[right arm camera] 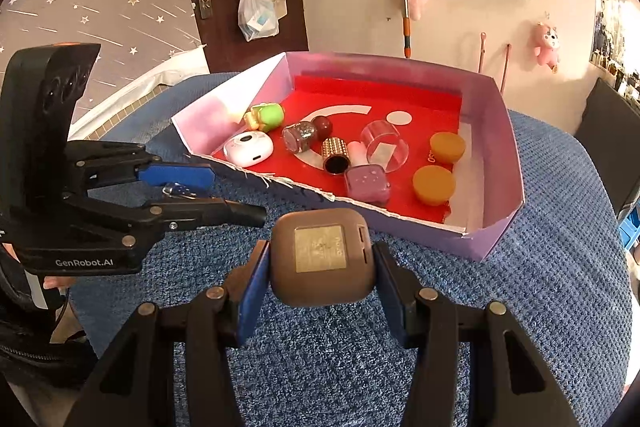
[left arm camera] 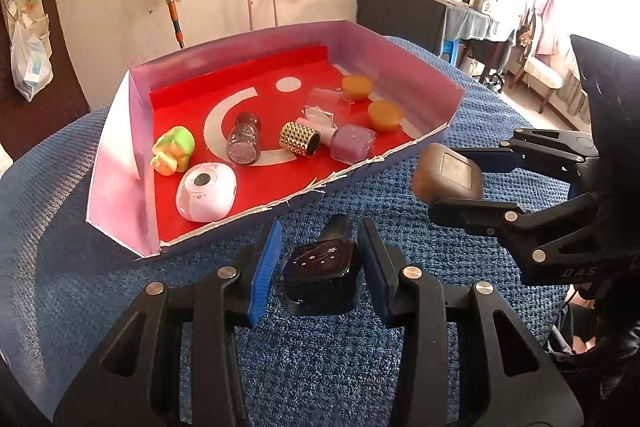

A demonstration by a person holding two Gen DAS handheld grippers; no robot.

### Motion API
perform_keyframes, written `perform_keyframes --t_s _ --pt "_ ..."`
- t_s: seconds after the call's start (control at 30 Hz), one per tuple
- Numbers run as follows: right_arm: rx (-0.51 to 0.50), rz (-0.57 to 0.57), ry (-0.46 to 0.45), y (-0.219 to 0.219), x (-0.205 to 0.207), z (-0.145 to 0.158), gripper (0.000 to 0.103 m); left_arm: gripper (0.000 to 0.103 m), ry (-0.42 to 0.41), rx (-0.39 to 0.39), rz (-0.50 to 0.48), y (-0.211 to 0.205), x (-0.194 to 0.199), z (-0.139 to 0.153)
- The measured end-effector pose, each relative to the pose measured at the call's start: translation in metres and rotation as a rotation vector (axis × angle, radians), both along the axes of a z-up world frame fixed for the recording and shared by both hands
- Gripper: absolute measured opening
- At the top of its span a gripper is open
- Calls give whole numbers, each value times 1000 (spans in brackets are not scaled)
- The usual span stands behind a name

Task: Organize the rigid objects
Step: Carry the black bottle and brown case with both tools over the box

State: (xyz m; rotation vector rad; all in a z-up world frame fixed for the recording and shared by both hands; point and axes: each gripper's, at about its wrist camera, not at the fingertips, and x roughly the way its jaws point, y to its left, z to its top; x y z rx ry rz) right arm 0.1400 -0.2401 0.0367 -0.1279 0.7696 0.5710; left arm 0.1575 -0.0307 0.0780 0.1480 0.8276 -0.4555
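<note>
On the left, the left claw point(left arm camera: 318, 267) has its blue pads set around a dark star-printed bottle point(left arm camera: 320, 279); whether they press it I cannot tell, a slight gap showing at each side. It sits low over the blue-covered bench point(left arm camera: 120, 287), just short of the torn front edge of the box point(left arm camera: 360, 167). To the right, the right claw point(right arm camera: 320, 277) grips a brown rounded case point(right arm camera: 323, 259), held clear of the cloth near the same edge.

The step in hand looks like carrying both items to the box. Next, each must clear the front wall and settle on free red floor.

Inside, counted: one green toy, one white case, one glitter bottle, one studded gold cap, one clear ring, one pink-capped purple bottle, two orange lids.
</note>
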Motion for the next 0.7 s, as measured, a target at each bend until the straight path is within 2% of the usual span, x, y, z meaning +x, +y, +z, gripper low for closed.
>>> perform_keyframes --t_s 0.3,0.7 --pt "6 1 -49 -2 3 25 54 37 -47 -11 1 1 2 25" --pt "0 13 -109 2 38 66 54 35 -81 -25 13 5 36 56"
